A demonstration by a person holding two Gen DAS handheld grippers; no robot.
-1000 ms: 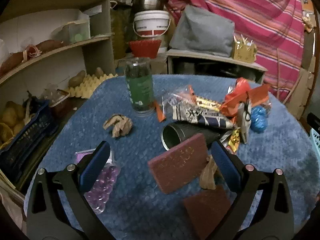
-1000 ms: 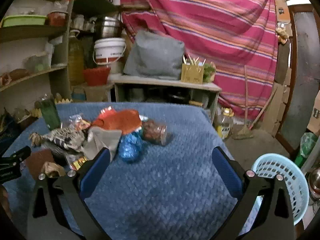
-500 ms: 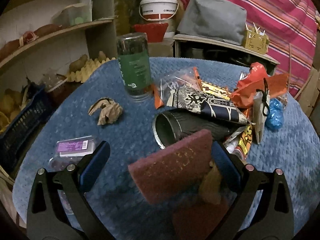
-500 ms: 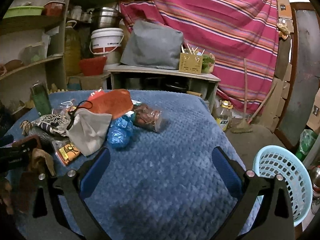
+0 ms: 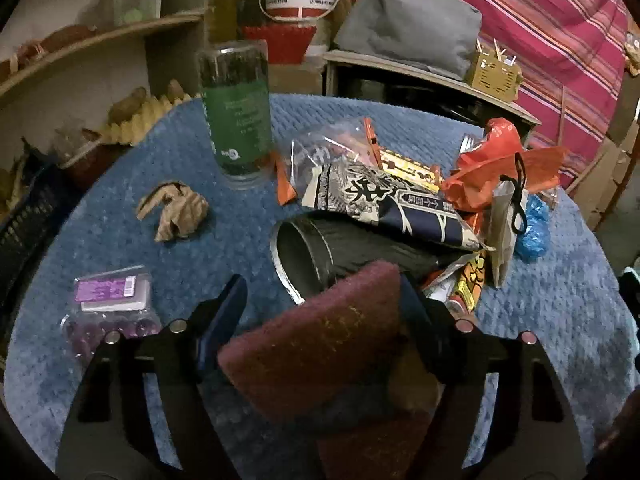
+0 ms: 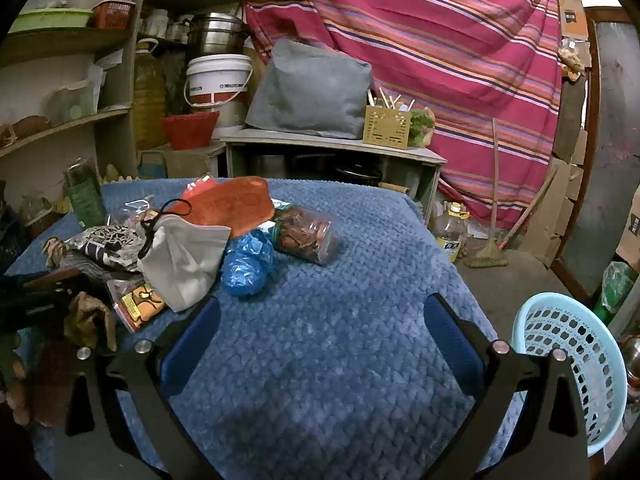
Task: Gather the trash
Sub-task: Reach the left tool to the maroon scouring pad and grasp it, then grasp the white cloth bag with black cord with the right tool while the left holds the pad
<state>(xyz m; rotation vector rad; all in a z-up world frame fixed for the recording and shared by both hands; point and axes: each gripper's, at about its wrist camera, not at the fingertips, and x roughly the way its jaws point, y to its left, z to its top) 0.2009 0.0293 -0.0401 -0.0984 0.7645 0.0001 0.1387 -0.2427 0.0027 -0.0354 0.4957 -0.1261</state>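
A blue quilted table (image 6: 360,340) is strewn at its left with wrappers and bags. The right gripper (image 6: 320,328) is held wide open above bare cloth. The left gripper (image 5: 320,304) is seen closing around a maroon scouring pad (image 5: 320,344); pad contact seems likely but unclear

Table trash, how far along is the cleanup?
Done: nothing visibly; the part of the basket in view holds no trash. In hand: the left gripper is closing its jaws around the scouring pad, which sits between them; the right gripper is open and empty. Left: the crumpled paper, wrappers, blue bag and more, on the table.
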